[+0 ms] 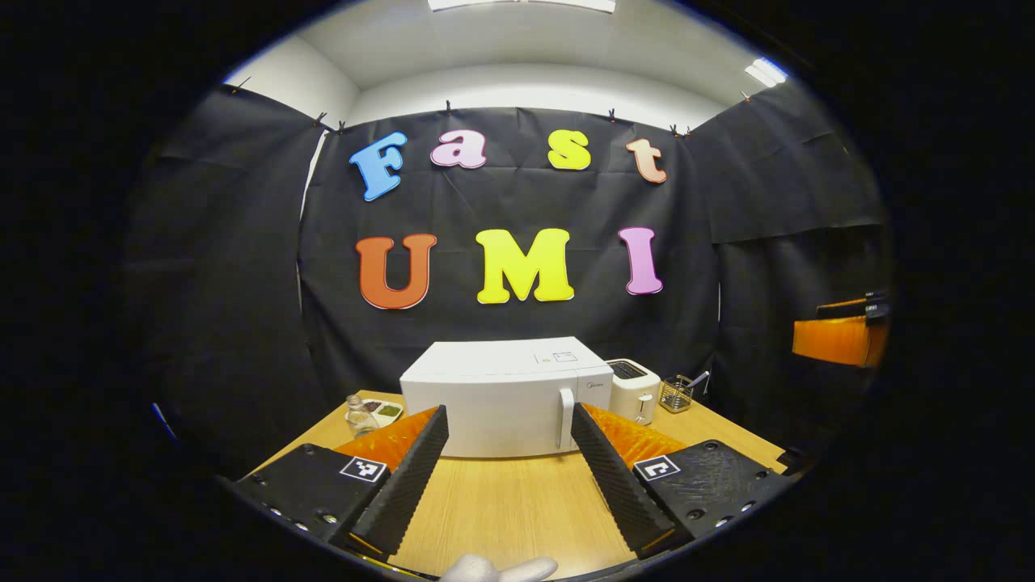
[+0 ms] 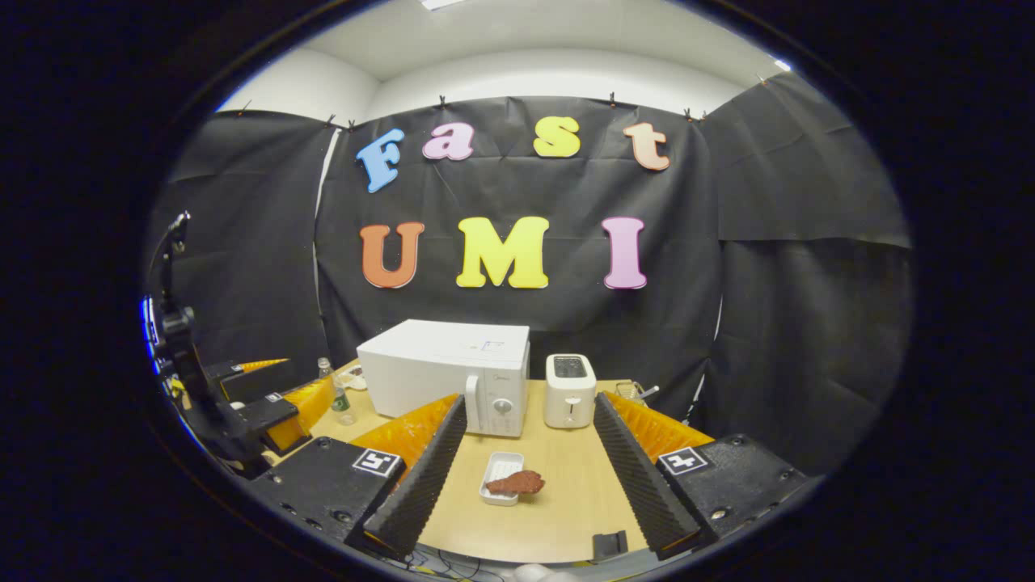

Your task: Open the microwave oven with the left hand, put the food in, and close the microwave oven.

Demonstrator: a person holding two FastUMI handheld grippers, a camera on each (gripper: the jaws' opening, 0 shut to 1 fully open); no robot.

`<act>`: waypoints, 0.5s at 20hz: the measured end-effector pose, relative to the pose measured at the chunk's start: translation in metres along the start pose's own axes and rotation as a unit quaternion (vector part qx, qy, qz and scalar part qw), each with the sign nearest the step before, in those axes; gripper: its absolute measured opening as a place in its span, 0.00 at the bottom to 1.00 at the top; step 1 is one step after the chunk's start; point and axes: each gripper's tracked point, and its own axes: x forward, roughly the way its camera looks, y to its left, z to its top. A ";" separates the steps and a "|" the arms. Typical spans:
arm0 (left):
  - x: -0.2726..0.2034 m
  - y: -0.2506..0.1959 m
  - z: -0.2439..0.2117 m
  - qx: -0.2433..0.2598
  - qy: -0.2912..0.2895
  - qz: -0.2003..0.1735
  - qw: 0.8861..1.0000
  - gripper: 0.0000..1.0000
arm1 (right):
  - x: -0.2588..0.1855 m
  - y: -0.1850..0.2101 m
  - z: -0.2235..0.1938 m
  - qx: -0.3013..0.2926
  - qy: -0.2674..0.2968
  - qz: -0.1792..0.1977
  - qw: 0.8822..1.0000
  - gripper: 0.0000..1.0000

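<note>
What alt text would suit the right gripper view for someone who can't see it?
An open gripper points over a wooden table at a closed white microwave, with a piece of meat on a small tray in front. A toaster stands right of the microwave.

In the left gripper view, the microwave oven (image 1: 503,396) has its lower front corners hidden behind the left claw (image 1: 508,465). The small tray (image 1: 380,409) at nine o'clock of the oven is partly covered by a bottle (image 1: 357,415), and its contents are too small to tell. A pale shape (image 1: 501,570) at six o'clock is cut off by the edge. In the right gripper view, the wire holder (image 2: 635,391) at three o'clock of the toaster (image 2: 569,390) sits mostly behind the right claw (image 2: 524,473). The dark block (image 2: 609,545) at the tabletop (image 2: 566,493) edge cannot be identified.
</note>
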 end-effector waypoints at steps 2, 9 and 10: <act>0.032 -0.028 -0.021 -0.014 0.010 -0.017 1.000 0.95 | 0.011 -0.022 0.008 0.003 0.001 -0.010 1.000 1.00; 0.165 -0.080 -0.098 0.004 0.036 -0.015 0.999 0.95 | 0.057 -0.092 0.008 -0.014 0.032 -0.033 0.999 0.91; 0.183 -0.082 -0.106 0.006 0.037 -0.011 0.999 0.95 | 0.063 -0.102 0.005 -0.013 0.037 -0.038 0.999 0.91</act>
